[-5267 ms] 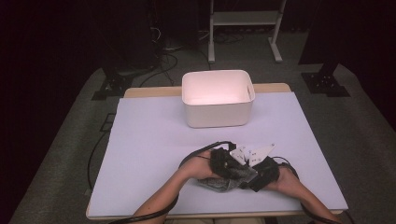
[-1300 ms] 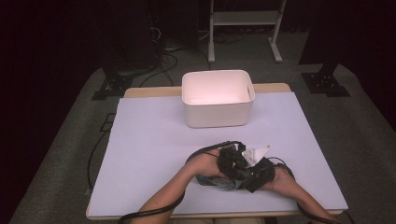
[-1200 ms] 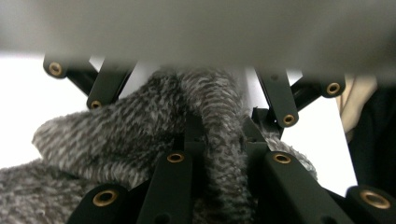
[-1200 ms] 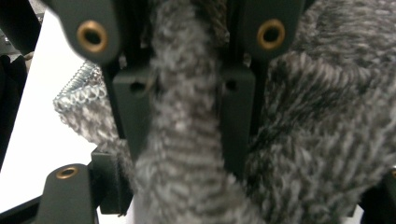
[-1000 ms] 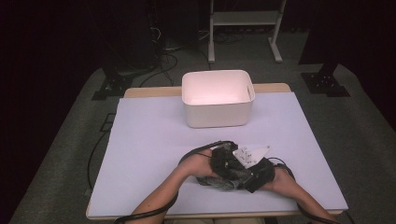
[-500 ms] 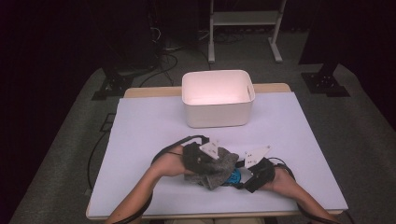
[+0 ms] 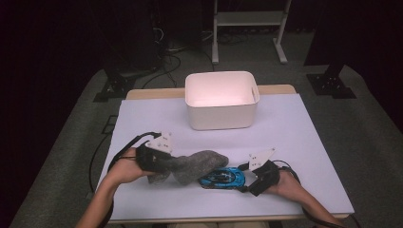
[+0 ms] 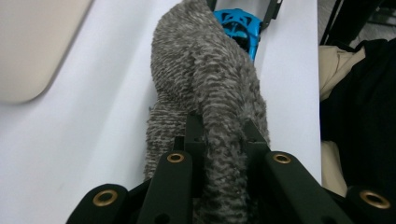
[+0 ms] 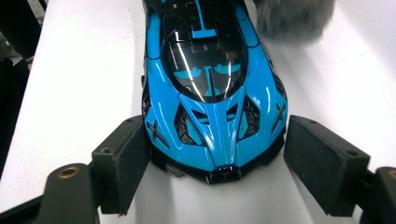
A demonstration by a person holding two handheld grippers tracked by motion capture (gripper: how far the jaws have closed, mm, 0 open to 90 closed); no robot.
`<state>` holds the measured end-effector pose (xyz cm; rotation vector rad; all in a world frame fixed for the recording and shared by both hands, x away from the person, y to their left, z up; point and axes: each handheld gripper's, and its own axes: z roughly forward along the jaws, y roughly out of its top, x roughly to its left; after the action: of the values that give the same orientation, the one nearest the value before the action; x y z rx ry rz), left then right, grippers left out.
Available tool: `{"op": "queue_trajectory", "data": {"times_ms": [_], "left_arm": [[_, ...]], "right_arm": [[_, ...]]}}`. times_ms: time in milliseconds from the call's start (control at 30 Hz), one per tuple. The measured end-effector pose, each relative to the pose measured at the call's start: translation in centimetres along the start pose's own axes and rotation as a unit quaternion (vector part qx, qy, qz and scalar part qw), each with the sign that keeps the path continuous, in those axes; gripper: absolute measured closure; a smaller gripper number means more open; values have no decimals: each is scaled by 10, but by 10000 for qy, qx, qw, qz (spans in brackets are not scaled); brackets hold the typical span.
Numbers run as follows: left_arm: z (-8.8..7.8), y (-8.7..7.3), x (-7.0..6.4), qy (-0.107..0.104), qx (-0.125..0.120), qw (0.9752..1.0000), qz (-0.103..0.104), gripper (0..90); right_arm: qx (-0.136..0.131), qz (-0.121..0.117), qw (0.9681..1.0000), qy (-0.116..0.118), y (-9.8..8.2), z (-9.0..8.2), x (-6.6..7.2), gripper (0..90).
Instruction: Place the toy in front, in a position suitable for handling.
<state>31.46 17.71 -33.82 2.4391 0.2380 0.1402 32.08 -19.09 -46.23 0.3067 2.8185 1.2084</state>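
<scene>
The right claw (image 9: pixel 219 177) sits at the near edge of the table (image 7: pixel 304 137), its pads set apart on either side of the nose of the blue car (image 9: pixel 212 93). In the right gripper view the left pad touches the car's flank, while a sliver of light shows between the other pad and the bodywork. I judge that hold to be loose: if the car is tugged, it may roll or swivel out from between the pads and run toward the table's near edge.

Just beyond, the left claw (image 8: pixel 219 140) is clamped together on one end of the grey cloth (image 8: pixel 201 79). The cloth hangs from it in a sagging fold, and in the high view its far end lies against the car's tail. The likeliest trouble is there. If the cloth is drawn away, its rough pile could catch on the car's rear and drag the car sideways, twisting it against the one pad that touches. The pinch also takes in only a narrow bunch of fabric, so a sharp pull might slip the cloth free and drop it back over the car.

Farthest off, the white bin (image 7: pixel 221 99) stands well apart at the table's far side. Carrying a dangling cloth that far risks the loose end trailing over the rim.
</scene>
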Motion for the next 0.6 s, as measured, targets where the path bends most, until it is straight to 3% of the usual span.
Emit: {"op": "queue_trajectory", "data": {"times_ms": [367, 467, 600], "left_arm": [[-44, -14, -1, 366, 72, 9992, -110, 784], [-38, -9, -3, 281, 150, 9995, -31, 784], [-9, 1, -3, -57, 102, 9999, 71, 784]], "right_arm": [[2, 30, 10000, 10, 0, 0, 0, 217], [-2, 44, 10000, 13, 0, 0, 0, 216], [5, 49, 10000, 5, 1, 0, 0, 216]]}}
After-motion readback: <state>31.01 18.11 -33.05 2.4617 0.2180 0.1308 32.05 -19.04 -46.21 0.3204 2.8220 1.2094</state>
